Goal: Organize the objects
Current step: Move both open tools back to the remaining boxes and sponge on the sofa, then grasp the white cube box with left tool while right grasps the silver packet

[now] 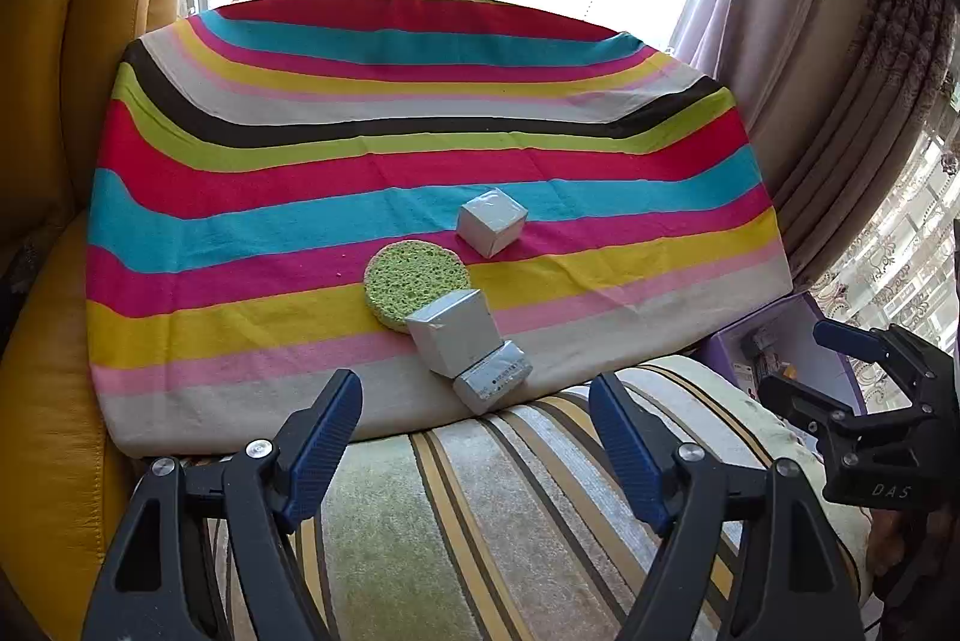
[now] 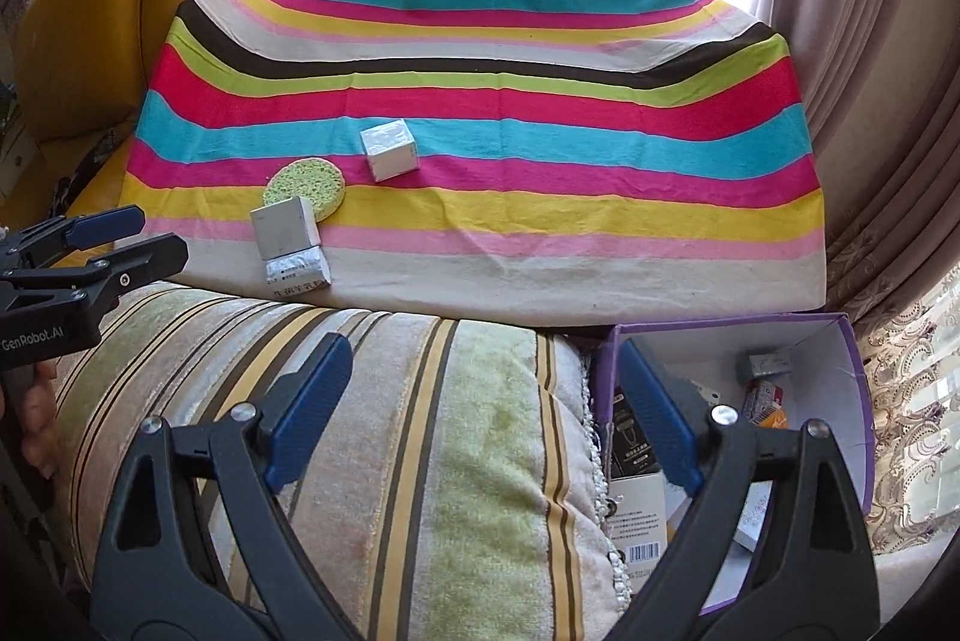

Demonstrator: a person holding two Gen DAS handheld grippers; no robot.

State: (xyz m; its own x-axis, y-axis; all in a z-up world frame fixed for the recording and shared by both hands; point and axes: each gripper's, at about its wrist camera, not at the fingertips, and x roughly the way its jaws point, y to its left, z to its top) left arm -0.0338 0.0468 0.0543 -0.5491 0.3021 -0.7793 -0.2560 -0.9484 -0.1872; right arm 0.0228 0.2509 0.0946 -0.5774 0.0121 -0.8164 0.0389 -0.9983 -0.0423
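Several objects lie on a table draped in a striped cloth (image 1: 300, 197): a silver cube box (image 1: 492, 221), a round green sponge (image 1: 405, 284), a second silver box (image 1: 453, 338) overlapping the sponge's near edge, and a flat silver packet (image 1: 495, 380) at the cloth's front edge. My left gripper (image 1: 474, 392) hovers open just short of that packet, with nothing between its fingers. My right gripper (image 2: 483, 350) is open and empty above a striped cushion (image 2: 420, 431), to the right of the objects. In the right wrist view I see the same sponge (image 2: 303, 182) and boxes (image 2: 390, 149) (image 2: 287, 233).
A purple box (image 2: 840, 341) holding several small packages sits below the table's front right corner. A yellow armchair (image 1: 60, 101) stands to the left and curtains (image 1: 840, 71) hang to the right. The left gripper (image 2: 156, 233) shows at the right wrist view's left edge.
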